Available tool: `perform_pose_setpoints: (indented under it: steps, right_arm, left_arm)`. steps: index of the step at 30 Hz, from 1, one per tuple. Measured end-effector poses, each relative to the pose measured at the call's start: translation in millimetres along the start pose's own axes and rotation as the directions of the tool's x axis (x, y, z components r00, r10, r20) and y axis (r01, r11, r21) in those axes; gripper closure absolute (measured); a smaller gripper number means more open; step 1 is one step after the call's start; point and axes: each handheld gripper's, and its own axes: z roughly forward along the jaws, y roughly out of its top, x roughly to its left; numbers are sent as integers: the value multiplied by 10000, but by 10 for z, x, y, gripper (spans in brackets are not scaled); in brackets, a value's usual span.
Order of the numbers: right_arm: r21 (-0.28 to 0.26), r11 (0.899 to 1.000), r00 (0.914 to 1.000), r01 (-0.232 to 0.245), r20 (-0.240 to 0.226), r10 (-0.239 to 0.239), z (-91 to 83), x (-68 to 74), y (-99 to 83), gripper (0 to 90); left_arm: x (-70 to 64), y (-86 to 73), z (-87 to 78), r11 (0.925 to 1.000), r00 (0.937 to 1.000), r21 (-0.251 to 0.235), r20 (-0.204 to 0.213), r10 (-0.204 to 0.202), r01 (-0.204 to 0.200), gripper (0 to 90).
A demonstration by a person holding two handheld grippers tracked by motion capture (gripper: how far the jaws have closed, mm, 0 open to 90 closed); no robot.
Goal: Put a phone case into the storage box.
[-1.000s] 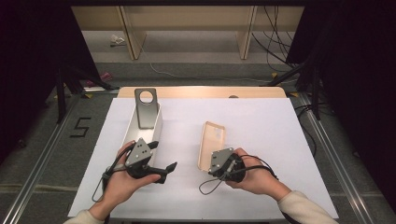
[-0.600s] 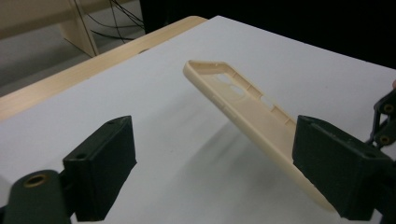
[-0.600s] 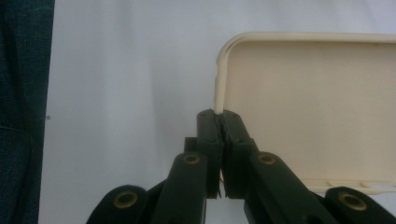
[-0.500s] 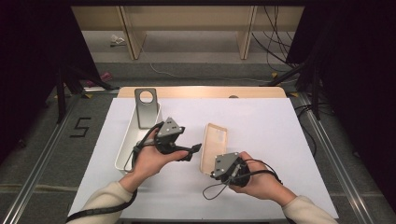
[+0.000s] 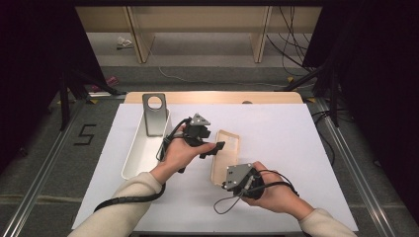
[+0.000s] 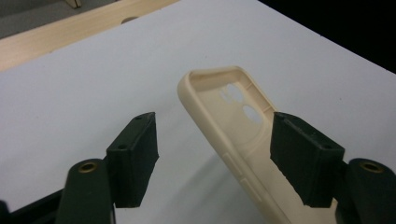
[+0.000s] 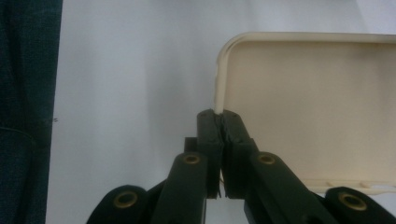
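Observation:
A beige phone case [image 5: 226,148] lies open side up on the white table sheet [image 5: 276,133], its camera holes at the far end. My right gripper [image 5: 223,182] is shut on the rim near the case's close corner; in the right gripper view the jaws pinch that thin rim [image 7: 218,112] of the case [image 7: 317,102]. My left gripper [image 5: 212,147] hovers open over the case's left side. In the left gripper view the case [image 6: 233,116] runs between the spread jaws of my left gripper [image 6: 217,154], whose right pad [image 6: 303,156] stands over the case.
A long white tray [image 5: 141,150] lies left of the case, with a grey metal stand [image 5: 154,113] with a round hole at its far end. The wooden table edge [image 5: 212,97] runs along the back. Dark blue fabric [image 7: 28,112] borders the right gripper view.
My left gripper has swung from the near end of the tray up and right to the case's left side, jaws still open. The right gripper has kept its grip on the case.

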Motion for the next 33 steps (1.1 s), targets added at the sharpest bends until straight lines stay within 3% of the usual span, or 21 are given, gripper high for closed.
perform_pose_setpoints:
  steps: [5,10,15,22,26,29,33]
  right_arm:
    - [-57,10000,10000,57,2,-57,-1,7,14,881]
    - [-87,9997,9997,214,-109,-215,9,24,29,881]
    - [17,9998,9998,198,-80,-198,18,39,32,882]
    - [256,9995,9998,181,17,-181,67,33,13,883]
    - [413,9989,9997,228,75,-232,102,19,-2,884]
    - [490,9987,9994,170,299,-184,117,13,-9,883]
    - [514,9986,9989,85,462,-109,124,1,-20,878]
  left_arm:
    - [24,-11,34,9985,9981,60,291,-545,543,386]
    - [34,13,43,9971,9969,70,217,-759,758,499]
    - [33,37,29,9944,9944,-131,170,-1047,1049,657]
    - [-42,78,-45,9882,9890,-534,433,-1412,1434,748]
    - [-115,113,-96,9877,9891,-757,658,-1320,1369,790]
    - [-151,126,-133,9837,9857,-994,931,-1407,1498,815]
    - [-208,127,-180,9796,9862,-1443,1088,-1251,1402,825]
